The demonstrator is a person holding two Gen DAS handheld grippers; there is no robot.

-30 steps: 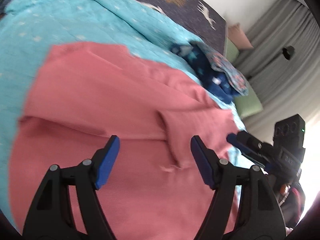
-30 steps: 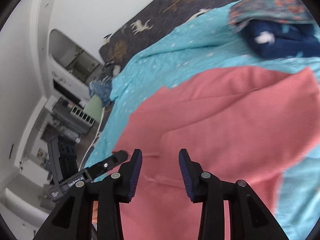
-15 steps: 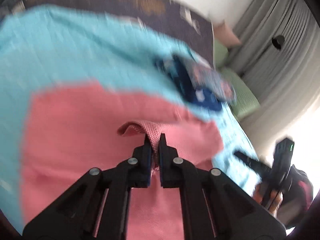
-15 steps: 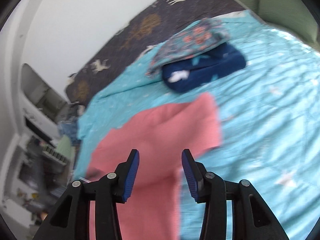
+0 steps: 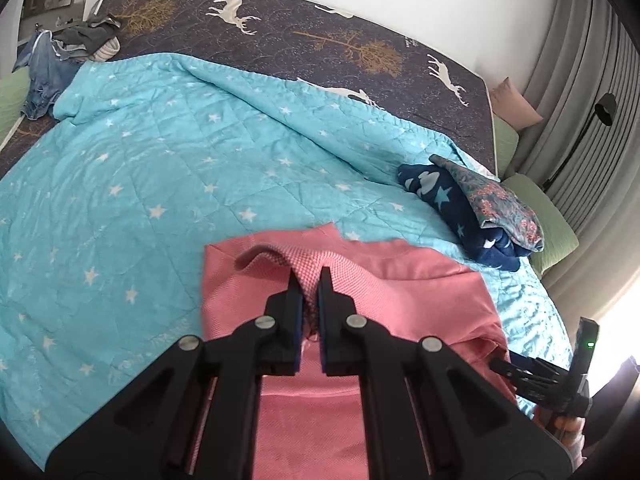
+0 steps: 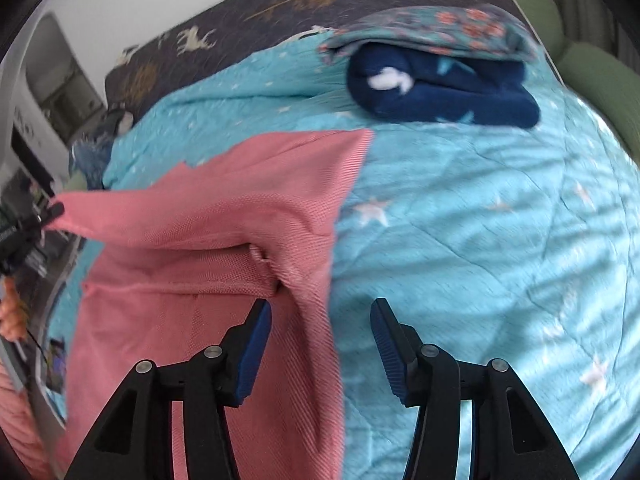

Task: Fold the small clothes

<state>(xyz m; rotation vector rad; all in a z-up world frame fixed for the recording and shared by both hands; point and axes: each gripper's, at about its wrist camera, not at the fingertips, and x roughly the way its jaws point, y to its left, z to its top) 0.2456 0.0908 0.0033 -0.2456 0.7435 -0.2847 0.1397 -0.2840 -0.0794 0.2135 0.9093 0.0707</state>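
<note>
A pink knit garment [image 5: 400, 292] lies on the turquoise star quilt [image 5: 160, 184]. My left gripper [image 5: 310, 280] is shut on a fold of the pink garment and holds it lifted above the rest of the cloth. In the right wrist view the pink garment [image 6: 224, 232] is pulled up toward the left, where the left gripper [image 6: 48, 212] pinches its corner. My right gripper [image 6: 320, 312] is open and empty, its jaws straddling the garment's right edge just above the quilt [image 6: 480, 240]. The right gripper also shows at the lower right of the left wrist view [image 5: 520, 372].
A folded pile, navy star cloth [image 5: 452, 208] under a floral piece [image 5: 504, 208], sits on the quilt's far right; it also shows in the right wrist view [image 6: 440, 88]. A dark deer-print mattress [image 5: 320, 36] lies beyond. Loose clothes [image 5: 68, 44] lie at the far left. Grey curtains [image 5: 592, 92] hang at right.
My left gripper closed on a fold of the pink garment and lifted it up and back. My right gripper moved right to the garment's edge and opened wider.
</note>
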